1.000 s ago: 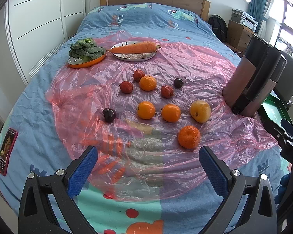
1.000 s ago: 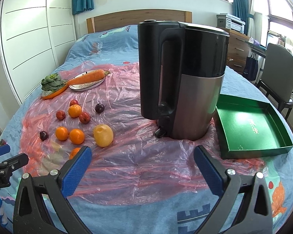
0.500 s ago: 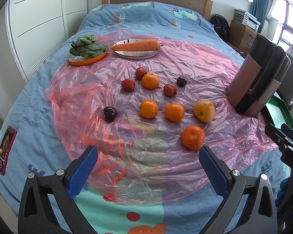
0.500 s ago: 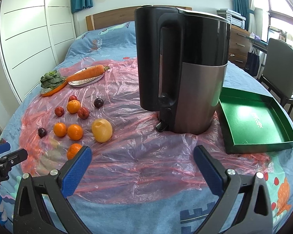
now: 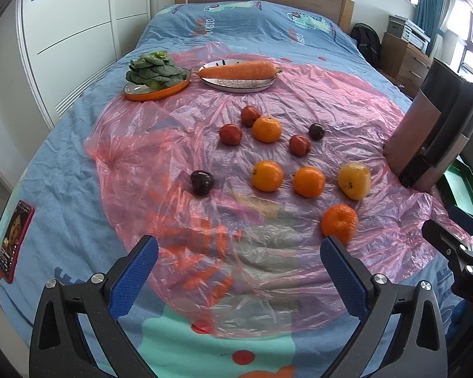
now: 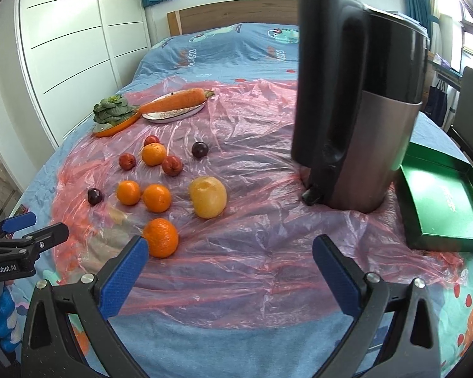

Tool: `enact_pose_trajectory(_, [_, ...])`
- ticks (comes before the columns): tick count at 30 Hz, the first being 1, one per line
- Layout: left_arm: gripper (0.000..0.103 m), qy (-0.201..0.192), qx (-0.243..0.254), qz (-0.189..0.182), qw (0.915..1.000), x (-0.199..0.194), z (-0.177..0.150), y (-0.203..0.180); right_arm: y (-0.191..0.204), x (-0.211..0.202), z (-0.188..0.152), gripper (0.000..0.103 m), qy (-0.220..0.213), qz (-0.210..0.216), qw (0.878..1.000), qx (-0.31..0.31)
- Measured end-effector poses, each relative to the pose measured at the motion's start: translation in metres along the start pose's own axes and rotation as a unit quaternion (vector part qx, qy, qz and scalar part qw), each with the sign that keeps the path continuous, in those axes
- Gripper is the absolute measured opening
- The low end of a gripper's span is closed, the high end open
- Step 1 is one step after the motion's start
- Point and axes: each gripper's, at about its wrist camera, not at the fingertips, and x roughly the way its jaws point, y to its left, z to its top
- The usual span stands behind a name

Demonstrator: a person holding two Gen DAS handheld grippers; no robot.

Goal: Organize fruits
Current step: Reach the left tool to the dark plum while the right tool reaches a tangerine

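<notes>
Several fruits lie loose on a pink plastic sheet [image 5: 160, 157] over the bed: oranges, small red fruits, two dark plums and a yellow apple [image 5: 354, 180] [image 6: 208, 197]. The nearest orange [image 5: 339, 223] [image 6: 160, 237] sits just beyond the right fingertip of my left gripper [image 5: 236, 256] and beside the left fingertip of my right gripper [image 6: 228, 256]. Both grippers hover open and empty above the sheet's near edge. An empty green tray [image 6: 443, 195] lies at the right, behind the kettle in the left wrist view.
A tall black and steel kettle [image 6: 356, 107] stands on the sheet between the fruits and the tray. At the back left are an orange plate of greens [image 5: 156, 77] and a plate with a carrot [image 5: 238, 74]. A phone [image 5: 14, 241] lies at the bed's left edge.
Both grippers have moved forward and lower toward the fruits; the fruits and kettle look larger and nearer. Nothing was grasped and no fruit has moved.
</notes>
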Motion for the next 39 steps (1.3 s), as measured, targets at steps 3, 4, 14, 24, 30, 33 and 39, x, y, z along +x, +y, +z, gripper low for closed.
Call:
enact_pose_trajectory(3, [0.098,0.0,-0.016,0.0,0.9999,0.005,0.003,0.021,0.015,0.013,0.001,0.103,0.01,0.018,1.0,-0.011])
enact_pose_trajectory(4, [0.097,0.0,-0.021,0.0,0.9998,0.006,0.004,0.027,0.02,0.018,0.002,0.103,0.013,0.023,1.0,-0.015])
enact_pose_trajectory(14, [0.076,0.018,-0.024,-0.003,0.9995,0.039,0.015,0.05,0.053,0.065,0.001,0.103,0.053,0.061,0.996,-0.03])
enact_pose_trajectory(24, [0.063,0.036,-0.036,-0.018,0.9985,0.083,0.035,0.052,0.059,0.092,0.002,0.103,0.073,0.07,0.994,-0.028])
enact_pose_trajectory(30, [0.062,0.031,-0.026,-0.018,0.999,0.096,0.04,0.053,0.059,0.1,0.0,0.103,0.079,0.08,0.993,-0.027])
enact_pose_trajectory(33, [0.062,0.027,-0.011,-0.015,0.9995,0.102,0.045,0.051,0.058,0.104,0.0,0.103,0.081,0.083,0.993,-0.026])
enact_pose_trajectory(39, [0.055,0.029,0.024,-0.016,0.9992,0.113,0.045,0.049,0.057,0.108,-0.001,0.099,0.085,0.088,0.992,-0.026])
